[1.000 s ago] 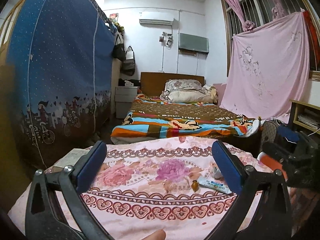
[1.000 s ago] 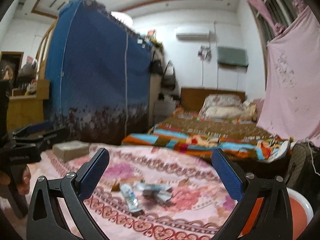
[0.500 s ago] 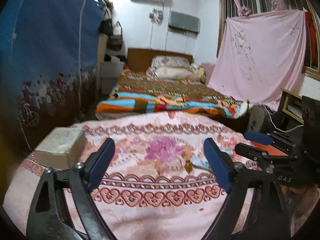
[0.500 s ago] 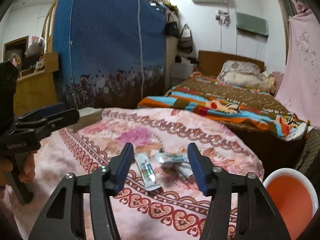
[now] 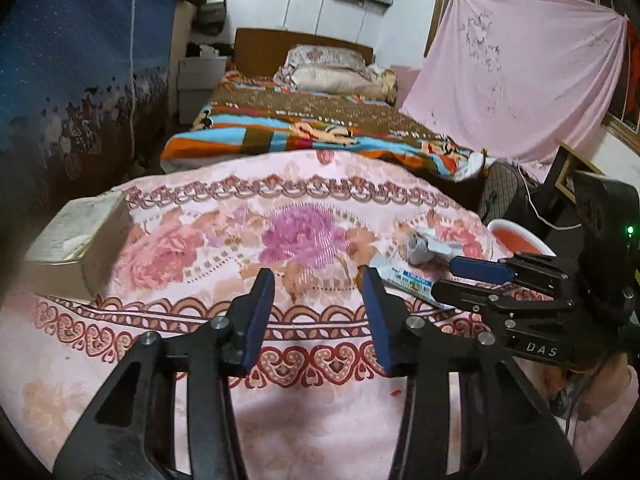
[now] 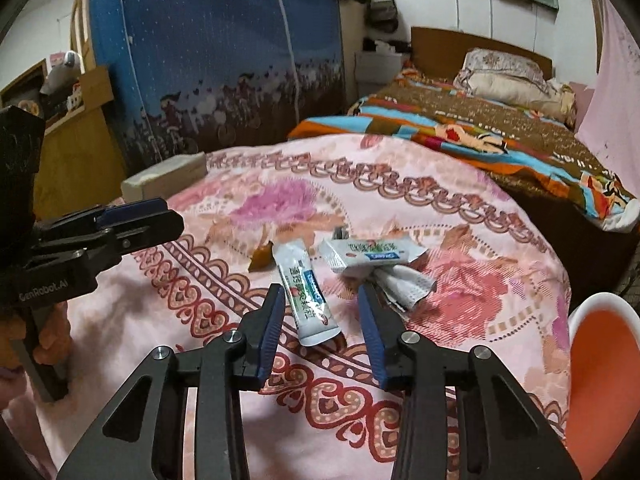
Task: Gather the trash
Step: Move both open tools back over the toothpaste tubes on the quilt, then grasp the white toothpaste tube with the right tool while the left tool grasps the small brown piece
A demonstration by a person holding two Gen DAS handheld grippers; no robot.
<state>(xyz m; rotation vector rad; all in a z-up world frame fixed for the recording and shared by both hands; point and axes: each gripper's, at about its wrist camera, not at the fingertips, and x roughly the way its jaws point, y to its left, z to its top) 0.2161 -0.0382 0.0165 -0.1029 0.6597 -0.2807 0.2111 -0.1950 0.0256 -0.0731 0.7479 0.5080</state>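
Note:
Trash lies on a pink flowered cloth. A white wrapper with blue print lies just ahead of my right gripper, whose fingers are partly open and empty on either side of its near end. Beyond it lie a second white packet, a crumpled grey wrapper and a small brown scrap. My left gripper is partly open and empty above the cloth; it shows in the right wrist view. In the left wrist view the wrappers lie at the right, by the right gripper.
An orange bin with a white rim stands off the cloth's right edge; it also shows in the left wrist view. A pale box sits at the cloth's left. A bed and a blue wardrobe stand behind.
Both grippers have narrowed from wide open to partly open. Both have tilted down toward the cloth. The right gripper has come close to the blue-printed wrapper.

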